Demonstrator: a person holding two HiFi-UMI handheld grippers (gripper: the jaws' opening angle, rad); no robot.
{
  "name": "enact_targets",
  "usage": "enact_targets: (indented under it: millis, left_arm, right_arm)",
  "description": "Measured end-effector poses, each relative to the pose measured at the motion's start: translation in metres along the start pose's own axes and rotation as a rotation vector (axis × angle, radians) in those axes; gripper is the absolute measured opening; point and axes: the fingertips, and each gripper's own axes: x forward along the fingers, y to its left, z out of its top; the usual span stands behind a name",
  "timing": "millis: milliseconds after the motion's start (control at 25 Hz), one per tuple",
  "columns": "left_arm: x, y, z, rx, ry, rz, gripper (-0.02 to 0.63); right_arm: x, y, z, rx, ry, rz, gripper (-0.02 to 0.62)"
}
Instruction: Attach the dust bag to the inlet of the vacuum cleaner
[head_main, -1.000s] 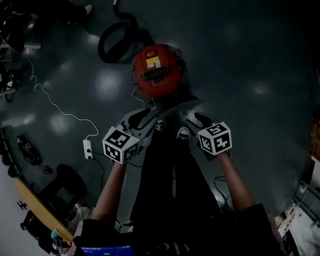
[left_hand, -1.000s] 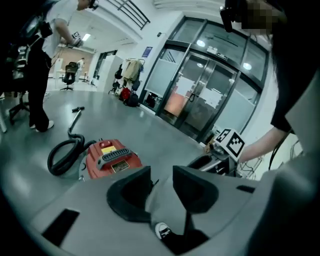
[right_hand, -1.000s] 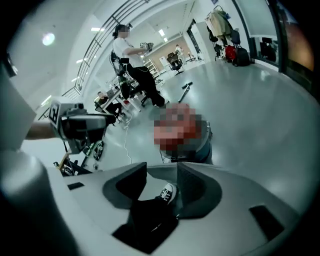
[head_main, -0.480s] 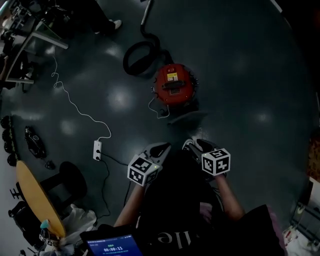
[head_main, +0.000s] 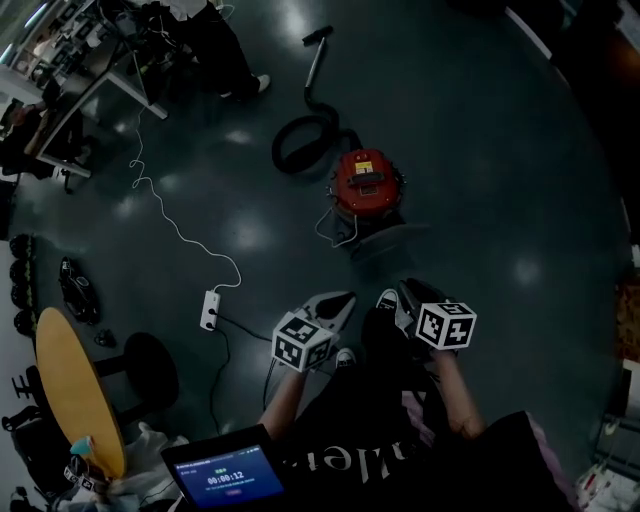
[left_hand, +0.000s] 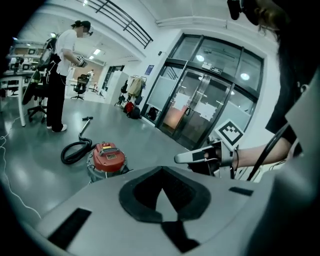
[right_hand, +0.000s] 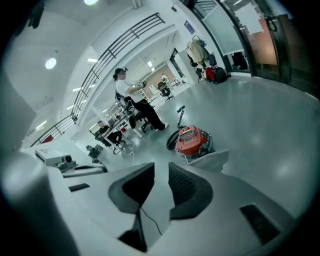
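You are holding the left hand-held gripper (left_hand: 161, 171) pressed together, with nothing in it. Your right hand-held gripper (right_hand: 161, 170) is standing partly spread; its jaws have just been closing, with only floor (head_main: 500, 150) showing between them. The red vacuum (head_main: 367, 182) is sitting on the floor, well beyond both. The grey dust bag (head_main: 388, 238) is lying just beside the vacuum's near side. The vacuum's yellow label (head_main: 363, 167) is too small to read. The screen (head_main: 225, 475) near you is showing 00:00:12.
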Motion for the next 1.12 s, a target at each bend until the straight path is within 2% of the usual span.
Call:
enact_targets:
  millis: [240, 400, 760, 1120]
  left_arm:
    - [-0.084, -0.046, -0.058, 0.051, 0.024, 0.008, 0.005]
    - [-0.124, -0.071, -0.085, 0.011, -0.02, 0.019, 0.005]
    - [-0.138, -0.175, -0.111, 0.01, -0.058, 0.004, 0.005]
    - [-0.122, -0.277, -0.12, -0.032, -0.168, 0.073, 0.005]
  right_arm:
    - [-0.061, 0.061, -0.055, 0.178, -0.104, 0.062, 0.071]
    - [-0.098, 0.09, -0.085, 0.207, -0.139, 0.079, 0.058]
    - [-0.182, 0.107, -0.111, 0.086, -0.16, 0.095, 0.052]
    - [-0.27, 0.072, -0.155, -0.031, -0.097, 0.136, 0.051]
